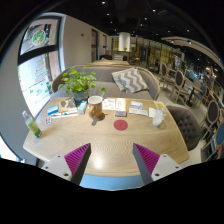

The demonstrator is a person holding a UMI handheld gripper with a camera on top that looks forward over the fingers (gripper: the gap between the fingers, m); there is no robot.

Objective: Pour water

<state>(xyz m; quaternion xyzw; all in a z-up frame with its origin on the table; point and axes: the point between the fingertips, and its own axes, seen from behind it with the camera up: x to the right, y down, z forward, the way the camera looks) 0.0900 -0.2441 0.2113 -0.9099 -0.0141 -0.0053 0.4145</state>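
Note:
My gripper (112, 160) hovers over the near edge of a light wooden table (105, 145), open, with only bare tabletop between its magenta pads (75, 157). Well beyond the fingers, a tall cup with a dark lid (94, 106) stands near the middle of the table. Just ahead and right of it lies a round red coaster (120, 125). A green bottle (32, 124) stands at the table's left end. A white cup (157, 117) sits at the right end.
A potted green plant (77, 84) stands at the back of the table, with books and papers (114, 104) spread beside it. A grey chair (185, 125) is at the right, a sofa with a patterned cushion (128, 79) behind.

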